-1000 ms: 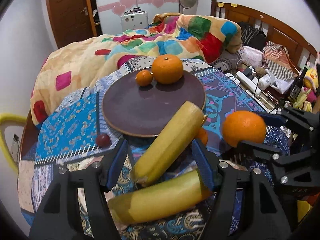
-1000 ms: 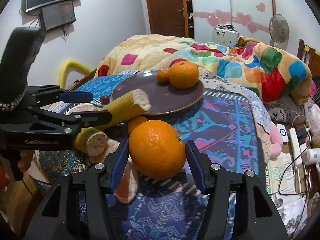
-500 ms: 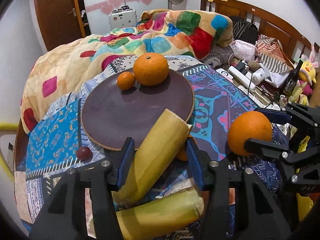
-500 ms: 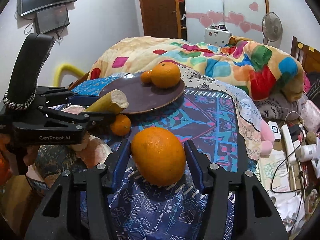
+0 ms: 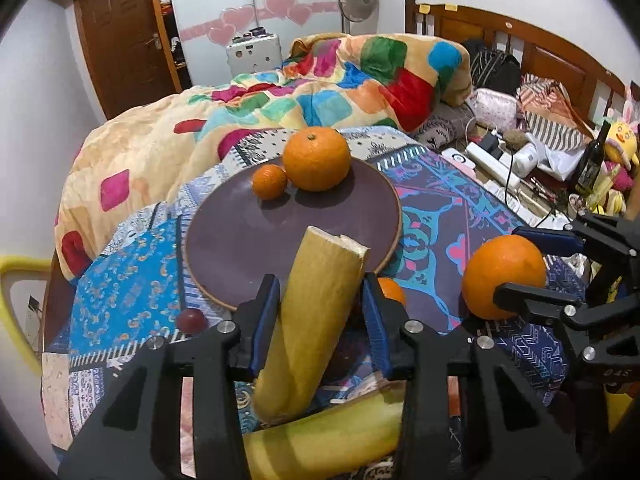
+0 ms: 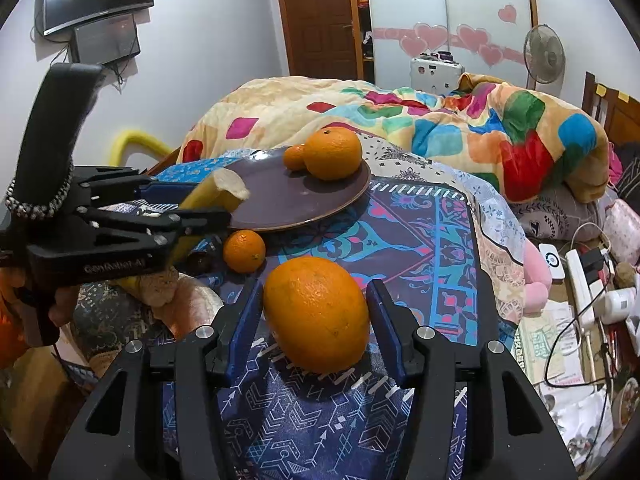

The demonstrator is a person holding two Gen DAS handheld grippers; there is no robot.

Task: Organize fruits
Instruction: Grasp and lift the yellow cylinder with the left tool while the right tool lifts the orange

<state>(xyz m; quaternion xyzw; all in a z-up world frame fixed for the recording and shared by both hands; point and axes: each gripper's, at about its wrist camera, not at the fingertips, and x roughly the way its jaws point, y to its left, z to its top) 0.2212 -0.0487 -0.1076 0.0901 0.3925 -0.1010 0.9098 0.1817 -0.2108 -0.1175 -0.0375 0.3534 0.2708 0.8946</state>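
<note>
With the left gripper (image 5: pixel 320 316) closing its fingers on a banana piece (image 5: pixel 312 320) and the right gripper (image 6: pixel 316 312) on a large orange (image 6: pixel 316 314), either fruit could slip free near the plate (image 5: pixel 224 248).

Plate (image 5: pixel 224 248) at frame centre on the bed (image 5: pixel 120 288); large orange (image 5: pixel 316 159) and small orange (image 5: pixel 269 181) on its upper edge. Banana piece (image 5: pixel 312 320) between left tool (image 5: pixel 320 320) pads, lower centre. Second banana (image 5: pixel 320 444) below. Grape (image 5: pixel 192 320) lower left.
</note>
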